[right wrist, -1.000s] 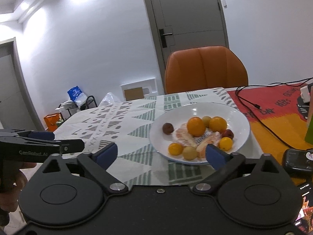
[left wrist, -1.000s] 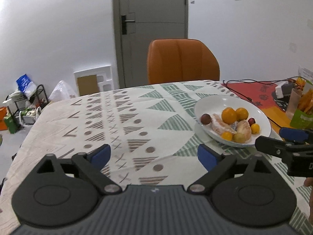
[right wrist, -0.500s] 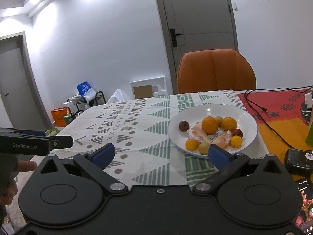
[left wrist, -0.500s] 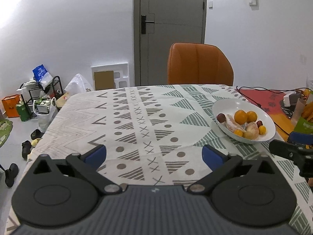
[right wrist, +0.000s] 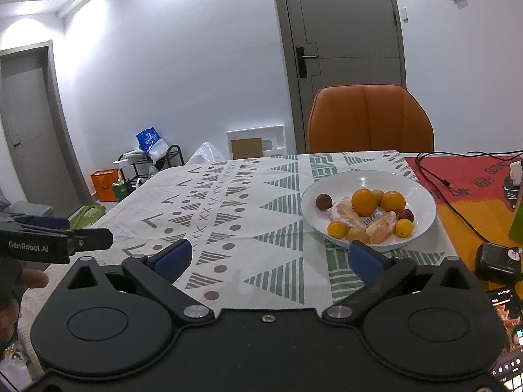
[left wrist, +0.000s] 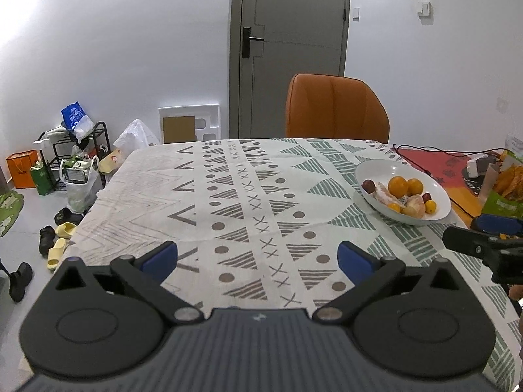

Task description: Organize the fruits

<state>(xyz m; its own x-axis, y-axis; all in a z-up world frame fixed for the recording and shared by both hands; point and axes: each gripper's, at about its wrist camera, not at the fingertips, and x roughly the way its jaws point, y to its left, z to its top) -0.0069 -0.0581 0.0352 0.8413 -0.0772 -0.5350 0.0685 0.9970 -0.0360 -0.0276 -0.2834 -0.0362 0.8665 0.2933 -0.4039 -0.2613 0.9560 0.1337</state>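
A white plate (right wrist: pixel 421 196) on the patterned tablecloth holds several fruits: two oranges (right wrist: pixel 364 202), peeled segments (right wrist: pixel 380 231), small yellow fruits (right wrist: pixel 337 229) and dark red ones (right wrist: pixel 324 202). In the left wrist view the plate (left wrist: pixel 369 170) lies far right. My left gripper (left wrist: pixel 256 256) is open and empty over the cloth, well left of the plate. My right gripper (right wrist: pixel 269 256) is open and empty too, just short of the plate's near rim. Each view catches the other gripper's fingers (left wrist: pixel 461 243) (right wrist: pixel 88 240) at its edge.
An orange chair (right wrist: pixel 371 121) stands behind the table. Right of the plate lie a red mat (right wrist: pixel 467 176) with black cables (right wrist: pixel 457 215), a black device (right wrist: pixel 497 263), a phone (right wrist: pixel 505 326) and a snack bag (left wrist: pixel 505 186). Bags and shoes litter the floor (left wrist: pixel 65 176) at left.
Both grippers have drawn back from the plate, which now looks smaller and farther away. The left wrist view now takes in more of the table's left side. Both stay open and empty.
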